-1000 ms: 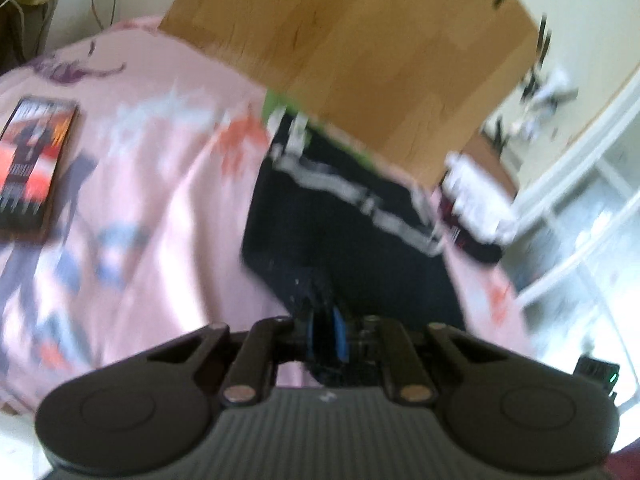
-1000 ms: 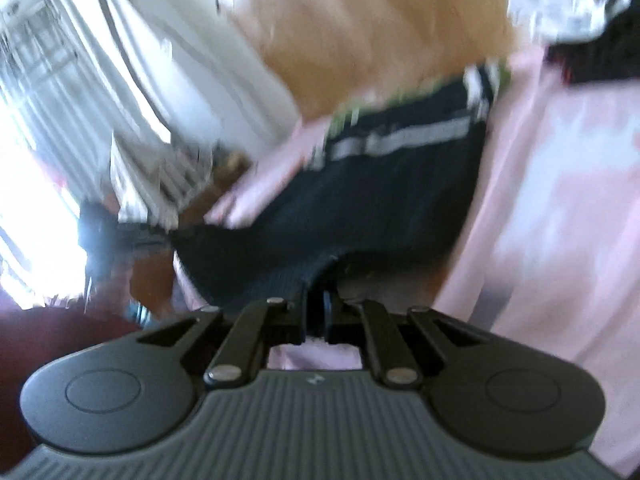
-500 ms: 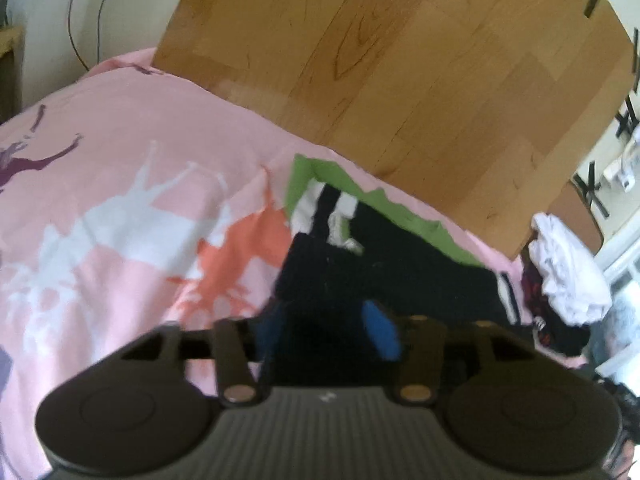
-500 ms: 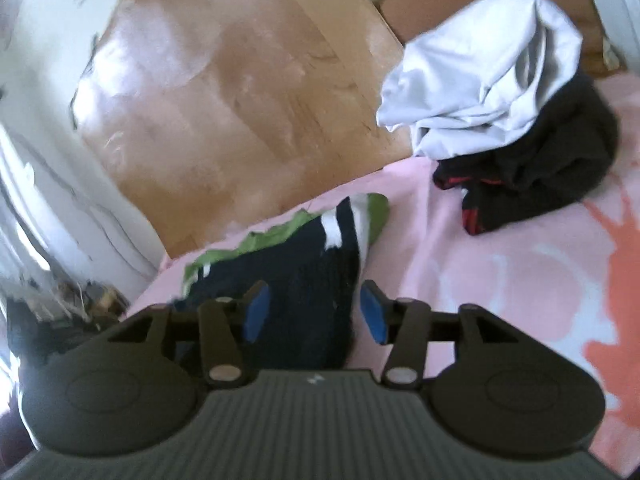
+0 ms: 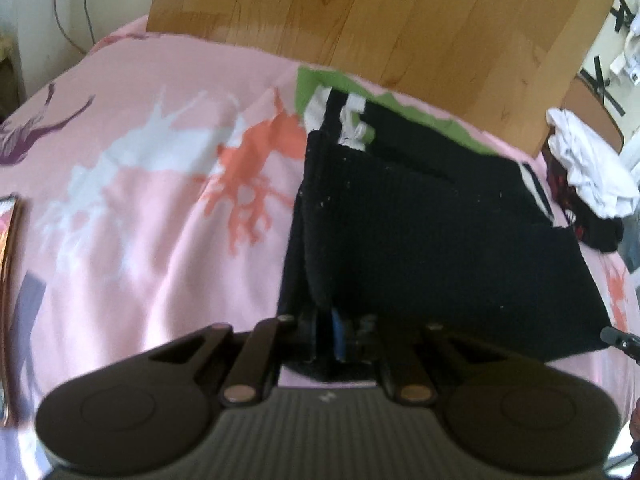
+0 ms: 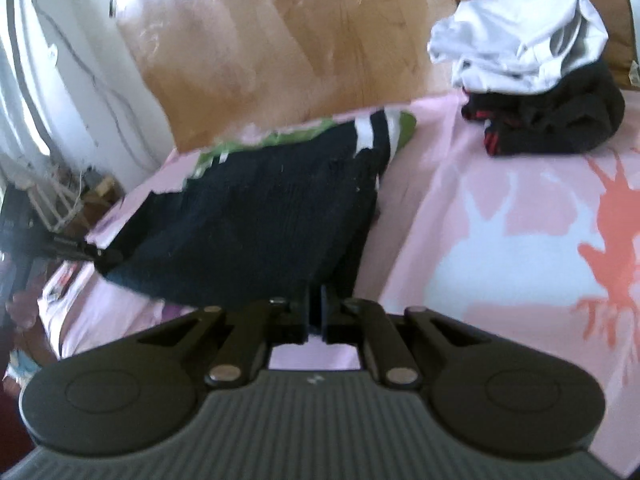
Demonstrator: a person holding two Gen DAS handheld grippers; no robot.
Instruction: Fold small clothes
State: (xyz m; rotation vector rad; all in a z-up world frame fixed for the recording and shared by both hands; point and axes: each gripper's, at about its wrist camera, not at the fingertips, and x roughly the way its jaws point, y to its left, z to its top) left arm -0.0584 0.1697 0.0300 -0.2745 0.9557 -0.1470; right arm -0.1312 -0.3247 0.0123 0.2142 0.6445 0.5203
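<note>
A black knitted garment point(image 5: 440, 232) with white stripes lies folded on the pink bed sheet point(image 5: 140, 160). My left gripper point(image 5: 332, 328) is at its near left corner, jaws closing tight with the black fabric pressed between the pads. In the right wrist view the same garment point(image 6: 260, 216) runs away to the left. My right gripper point(image 6: 318, 308) is closing on its near right corner, and the cloth is pinched between the pads. Each gripper's tip shows in the other's view, the right gripper point(image 5: 616, 338) and the left gripper point(image 6: 80, 250).
A pile of white and black clothes point(image 5: 588, 172) point(image 6: 532, 60) sits at the far right of the bed. A wooden board point(image 5: 380, 12) point(image 6: 280, 40) stands behind the bed. A book point(image 5: 8, 240) lies at the left edge. The bed edge drops off near the window side.
A second ago both grippers held the spread garment. Half a second ago both stood open over the folded cloth. Now both have shut on its near edge, lower and closer.
</note>
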